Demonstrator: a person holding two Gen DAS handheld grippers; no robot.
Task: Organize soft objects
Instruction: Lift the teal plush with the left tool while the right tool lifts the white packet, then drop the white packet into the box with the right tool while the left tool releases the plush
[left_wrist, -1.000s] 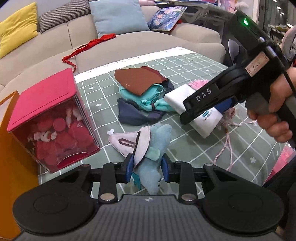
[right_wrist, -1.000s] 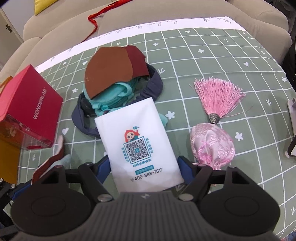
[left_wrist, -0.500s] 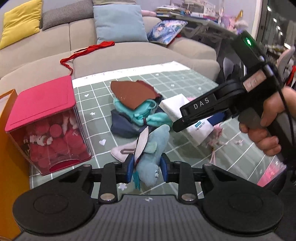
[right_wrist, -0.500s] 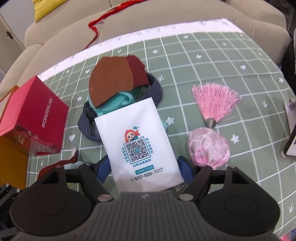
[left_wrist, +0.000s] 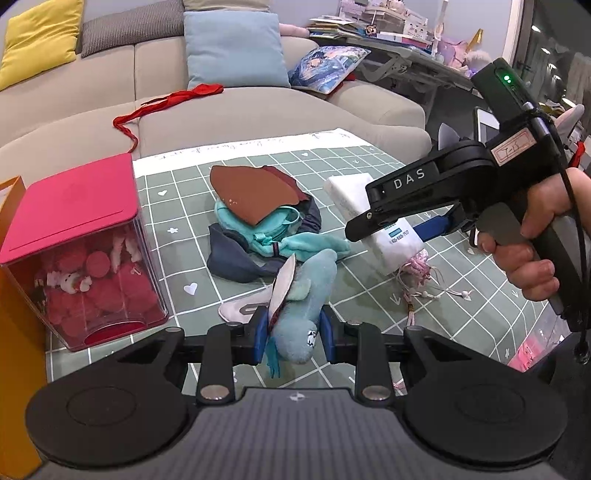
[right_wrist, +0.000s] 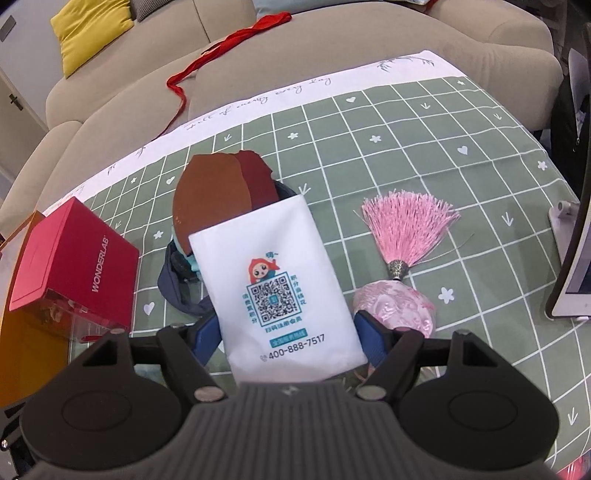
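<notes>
My left gripper is shut on a light blue plush toy together with a thin pink-and-white insole, held above the green grid cloth. My right gripper is shut on a white tissue pack printed with a QR code, held above the cloth; the pack also shows in the left wrist view. A pile of soft items lies mid-table: brown leather pieces, teal cloth and a navy cap.
A clear box with a red lid holds red plush items at the left, beside an orange bag. A pink tassel with a pink pouch lies right. A beige sofa stands behind. A tablet stands at far right.
Both grippers have risen and pulled back from the table with their loads. The plush and the tissue pack hang higher above the cloth than a second ago.
</notes>
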